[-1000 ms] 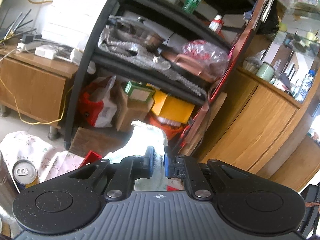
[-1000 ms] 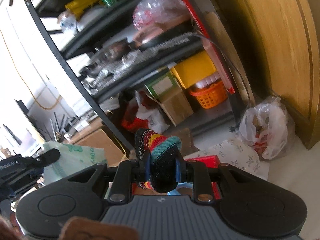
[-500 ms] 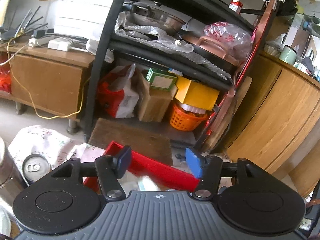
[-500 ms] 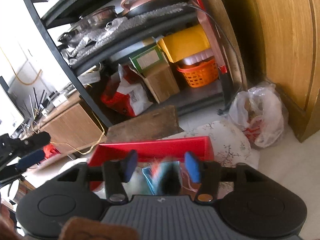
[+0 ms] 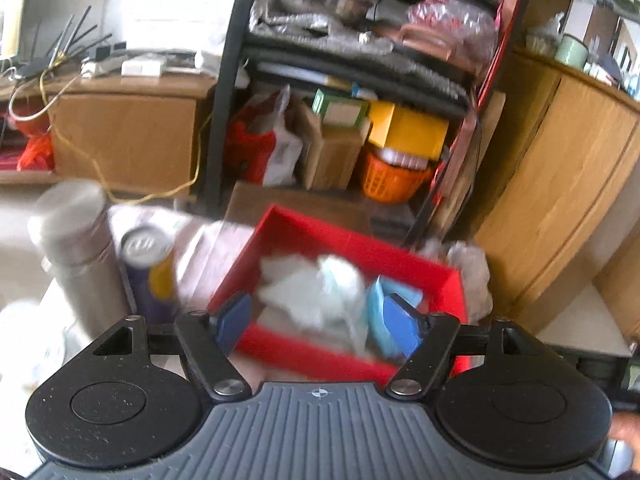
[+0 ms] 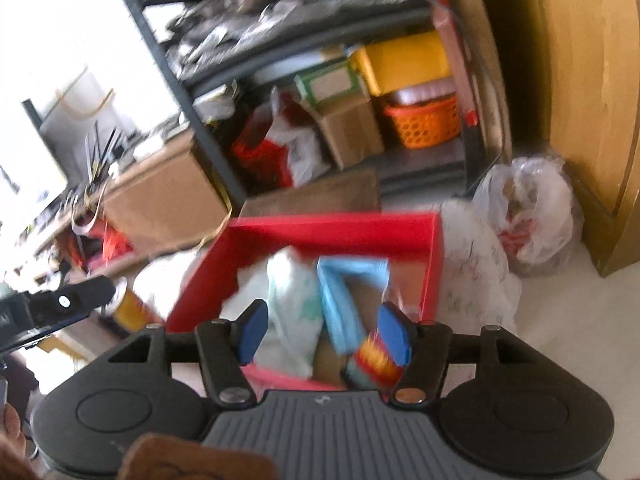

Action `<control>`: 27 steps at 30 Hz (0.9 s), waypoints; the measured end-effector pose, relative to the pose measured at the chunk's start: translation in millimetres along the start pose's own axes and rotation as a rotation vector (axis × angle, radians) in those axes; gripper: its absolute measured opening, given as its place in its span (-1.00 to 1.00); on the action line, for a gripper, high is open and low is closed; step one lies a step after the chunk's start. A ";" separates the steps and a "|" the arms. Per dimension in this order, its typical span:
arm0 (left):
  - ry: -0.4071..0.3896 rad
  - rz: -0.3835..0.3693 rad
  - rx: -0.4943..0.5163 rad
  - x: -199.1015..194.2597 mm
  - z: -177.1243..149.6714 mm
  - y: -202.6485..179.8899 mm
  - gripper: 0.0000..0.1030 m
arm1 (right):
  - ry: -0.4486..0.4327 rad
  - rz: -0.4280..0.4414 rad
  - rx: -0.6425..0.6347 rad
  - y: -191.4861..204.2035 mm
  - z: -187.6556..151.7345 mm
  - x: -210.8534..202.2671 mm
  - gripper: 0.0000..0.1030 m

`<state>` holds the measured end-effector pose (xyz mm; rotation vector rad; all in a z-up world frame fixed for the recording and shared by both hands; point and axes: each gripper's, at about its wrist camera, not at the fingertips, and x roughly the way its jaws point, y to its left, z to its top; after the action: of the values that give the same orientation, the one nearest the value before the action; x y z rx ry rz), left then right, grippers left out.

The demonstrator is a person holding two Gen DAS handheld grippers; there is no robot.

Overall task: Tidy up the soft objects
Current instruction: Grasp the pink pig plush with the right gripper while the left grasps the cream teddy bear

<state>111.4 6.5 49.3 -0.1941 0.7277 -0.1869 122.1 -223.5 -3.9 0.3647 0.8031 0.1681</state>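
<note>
Both grippers have let go since the earlier pictures, where the left one pinched a pale cloth and the right one clamped a striped sock; each has also tipped down over a red box that was barely in sight before. Nearest in the left wrist view, the left gripper [image 5: 318,320] stands wide apart, its jaws having just been opening, and nothing is pressed between its 2 blue pads; the box contents merely show through the gap. In the right wrist view, the right gripper [image 6: 326,334] is parted too, its jaws likewise just opening, and no pad presses anything. The striped sock [image 6: 374,362] lies low at the near edge of the red box [image 6: 332,226], just beside the right-hand pad; the blur does not show whether it touches it. Inside the box, the pale cloth [image 5: 316,292] is heaped toward the left and middle, with a light blue cloth [image 6: 346,292] beside it on the right. Left of the box stand a yellow and purple drink can [image 5: 150,270] and a steel flask [image 5: 78,240], side by side. Beyond the box on the floor rests a filled clear plastic bag [image 6: 528,220]. Farther back, a black shelf rack [image 5: 224,80] carries an orange basket [image 5: 390,180], a yellow box [image 5: 408,130] and cardboard cartons.
</note>
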 end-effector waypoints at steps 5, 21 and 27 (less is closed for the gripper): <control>0.020 -0.011 -0.021 -14.9 -17.1 9.3 0.40 | 0.043 0.020 -0.012 7.7 -25.1 -2.8 -0.37; 0.047 -0.020 -0.098 -40.4 -31.1 45.8 0.42 | 0.328 0.134 -0.108 63.0 -89.9 42.9 -0.36; 0.079 -0.024 -0.089 -40.6 -38.1 54.8 0.46 | 0.408 0.138 -0.101 76.1 -97.9 69.1 -0.30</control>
<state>61.6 64.7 34.3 -0.2812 0.8135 -0.1861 97.5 -108.6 -83.6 0.2940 1.1669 0.4200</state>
